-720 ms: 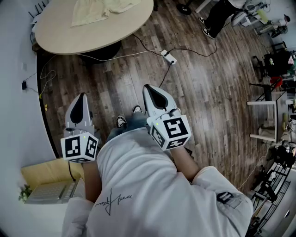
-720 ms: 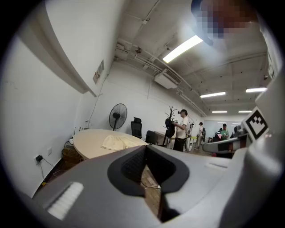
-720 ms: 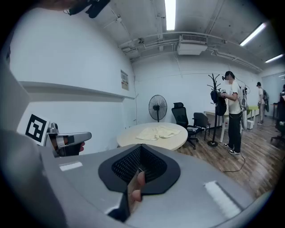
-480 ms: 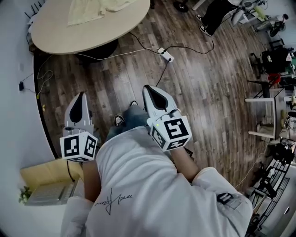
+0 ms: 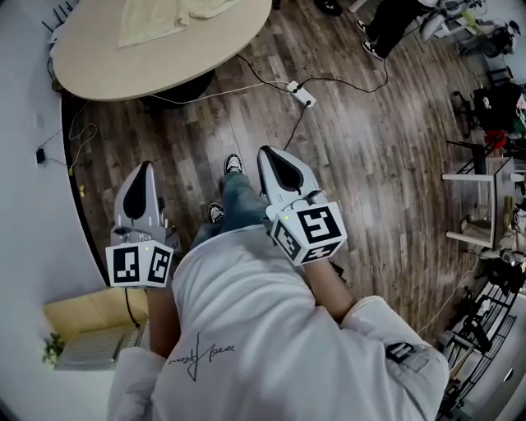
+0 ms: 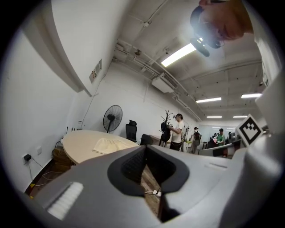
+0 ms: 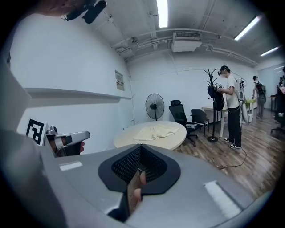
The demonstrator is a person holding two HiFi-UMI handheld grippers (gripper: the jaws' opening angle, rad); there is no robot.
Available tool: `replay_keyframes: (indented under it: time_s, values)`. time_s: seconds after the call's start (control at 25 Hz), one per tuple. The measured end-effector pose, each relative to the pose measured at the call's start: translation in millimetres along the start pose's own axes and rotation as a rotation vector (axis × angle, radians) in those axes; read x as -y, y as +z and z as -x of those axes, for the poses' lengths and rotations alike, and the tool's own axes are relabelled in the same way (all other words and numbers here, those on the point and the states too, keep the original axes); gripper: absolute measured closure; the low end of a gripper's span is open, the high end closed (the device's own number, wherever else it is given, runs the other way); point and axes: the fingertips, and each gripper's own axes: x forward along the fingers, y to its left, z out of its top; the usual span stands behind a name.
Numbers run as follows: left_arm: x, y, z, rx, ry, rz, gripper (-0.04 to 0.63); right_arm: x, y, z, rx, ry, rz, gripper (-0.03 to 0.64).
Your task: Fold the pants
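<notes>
Both tools are empty and pressed together: the left gripper [image 5: 145, 169] and the right gripper [image 5: 267, 154] are held in front of us at the middle of the head view, dark pads meeting with nothing between them, which each gripper view confirms. The pants [image 5: 164, 16] lie well apart from them, on the round table [image 5: 123, 78] at the upper left of that frame.

We judge the first risk to be on the floor. A white cable and power strip [image 5: 300, 96] run across the wooden boards between our shoes [image 5: 233, 163] and the table, and a foot could catch them on the way over. The second is the jaws themselves (shut as they are, they would only push the cloth); they have to spread before they reach it. The tabletop also looks smooth, so a one-sided tug could drag the whole garment instead of folding it, and a pinch into a rumpled patch could take more layers than we mean to.

The pants [image 7: 156, 131] are pale cream, soft and loosely spread, creased instead of flat, with two lobes that look like legs. In the head view, the frame's top edge cuts them off.
</notes>
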Motion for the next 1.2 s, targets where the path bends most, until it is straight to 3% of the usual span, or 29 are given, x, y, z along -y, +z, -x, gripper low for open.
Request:
replay_keyframes:
  time_s: [0.52, 1.2]
  values:
    - [-29, 16, -92, -0.032, 0.037, -0.043, 0.541, 41, 24, -87, -0.034, 0.053, -0.022, 0.623]
    - [-11, 35, -199, -0.036, 0.032, -0.104, 0.541, 122, 58, -155, -0.012, 0.074, -0.056, 0.623]
